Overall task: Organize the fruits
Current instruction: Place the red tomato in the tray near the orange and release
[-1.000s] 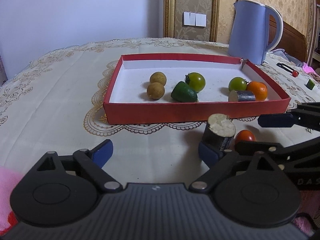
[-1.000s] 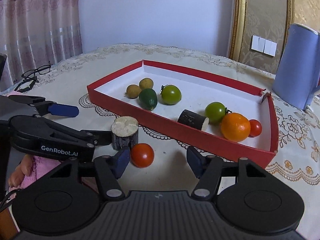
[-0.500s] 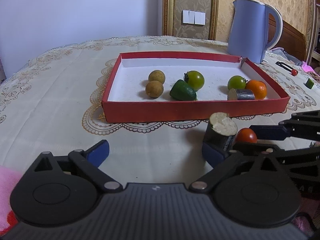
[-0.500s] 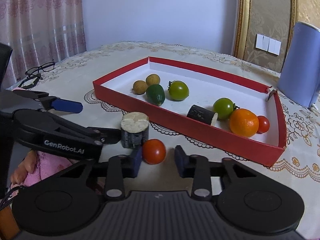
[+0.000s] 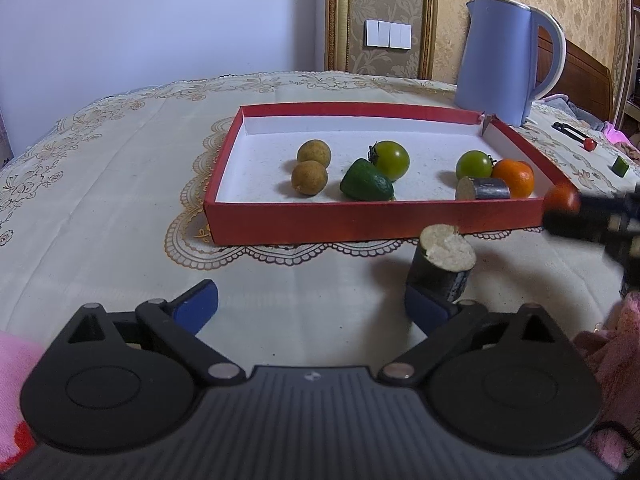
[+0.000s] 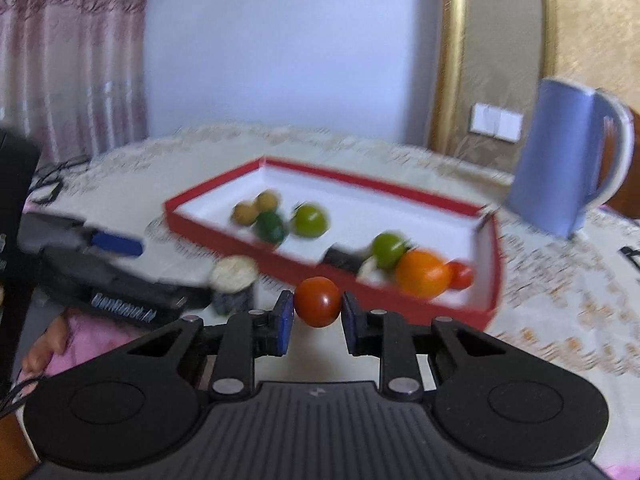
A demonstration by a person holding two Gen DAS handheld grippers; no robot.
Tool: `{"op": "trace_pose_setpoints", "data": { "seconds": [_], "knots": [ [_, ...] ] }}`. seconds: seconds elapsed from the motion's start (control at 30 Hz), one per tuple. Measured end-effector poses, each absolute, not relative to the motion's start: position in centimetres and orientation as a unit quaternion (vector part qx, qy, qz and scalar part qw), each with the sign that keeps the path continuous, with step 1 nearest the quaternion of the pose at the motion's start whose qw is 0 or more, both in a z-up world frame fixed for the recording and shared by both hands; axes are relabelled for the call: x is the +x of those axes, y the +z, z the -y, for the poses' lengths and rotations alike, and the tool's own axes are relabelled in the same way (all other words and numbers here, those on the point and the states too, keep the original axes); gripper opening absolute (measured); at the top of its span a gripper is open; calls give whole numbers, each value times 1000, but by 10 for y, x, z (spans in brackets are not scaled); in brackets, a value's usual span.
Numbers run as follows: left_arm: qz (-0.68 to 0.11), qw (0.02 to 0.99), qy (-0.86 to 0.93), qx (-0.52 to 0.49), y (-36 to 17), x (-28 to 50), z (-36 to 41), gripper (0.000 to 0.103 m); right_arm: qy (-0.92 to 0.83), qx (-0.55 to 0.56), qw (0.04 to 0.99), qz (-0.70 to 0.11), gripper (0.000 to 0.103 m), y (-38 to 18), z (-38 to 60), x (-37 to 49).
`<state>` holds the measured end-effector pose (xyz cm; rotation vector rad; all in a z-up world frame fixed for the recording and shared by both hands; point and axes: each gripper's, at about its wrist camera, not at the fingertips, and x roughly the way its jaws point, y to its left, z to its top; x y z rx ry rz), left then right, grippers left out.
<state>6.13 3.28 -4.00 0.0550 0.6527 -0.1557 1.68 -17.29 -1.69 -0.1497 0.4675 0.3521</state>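
- A round table (image 5: 120, 208) with a cream lace cloth stands in a room with a plain wall and gold patterned paper; a blue kettle (image 5: 504, 60) sits at the back
- The right gripper (image 6: 318, 312) is squeezed onto a red tomato (image 6: 318, 301), one blue pad on each side, and the tomato is up off the cloth
- The left gripper (image 5: 312, 304) has its jaws wide apart and holds nothing
- Its right pad (image 5: 426, 310) is just beside a dark stubby piece with a pale cut top (image 5: 442, 264), which stands on the cloth in front of the box
- The red box (image 5: 372, 220) is just past the held tomato; inside are two brown round fruits (image 5: 310, 166), a dark green fruit (image 5: 366, 182), two green tomatoes (image 5: 392, 159), an orange (image 5: 516, 176), another dark stub (image 5: 482, 192) and a small red tomato (image 6: 460, 275)
- I think the job now is to carry the red tomato over the box wall
- To do it well, lift it high enough to miss the red edge, go slow, and keep the squeeze soft so it does not squash
- Put it down low in a bare white spot, maybe by the other red one, so it does not roll
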Motion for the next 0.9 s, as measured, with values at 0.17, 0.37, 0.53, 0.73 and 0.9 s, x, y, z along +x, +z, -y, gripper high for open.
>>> {"op": "trace_pose_setpoints", "data": {
  "seconds": [0.17, 0.37, 0.53, 0.73, 0.9],
  "knots": [
    [-320, 944, -76, 27, -40, 61, -33, 100, 136, -48, 967, -212, 25, 1, 196, 34],
    [-320, 944, -76, 27, -40, 61, -33, 100, 86, -33, 970, -224, 25, 5, 210, 79],
    [-320, 944, -76, 27, -40, 61, -33, 100, 60, -10, 966, -250, 25, -2, 213, 126],
    [-321, 944, -74, 27, -40, 61, -33, 102, 41, 11, 951, -306, 25, -21, 215, 174],
    [-325, 943, -70, 26, -41, 62, -34, 103, 45, 10, 944, -326, 25, -29, 215, 181]
  ]
}}
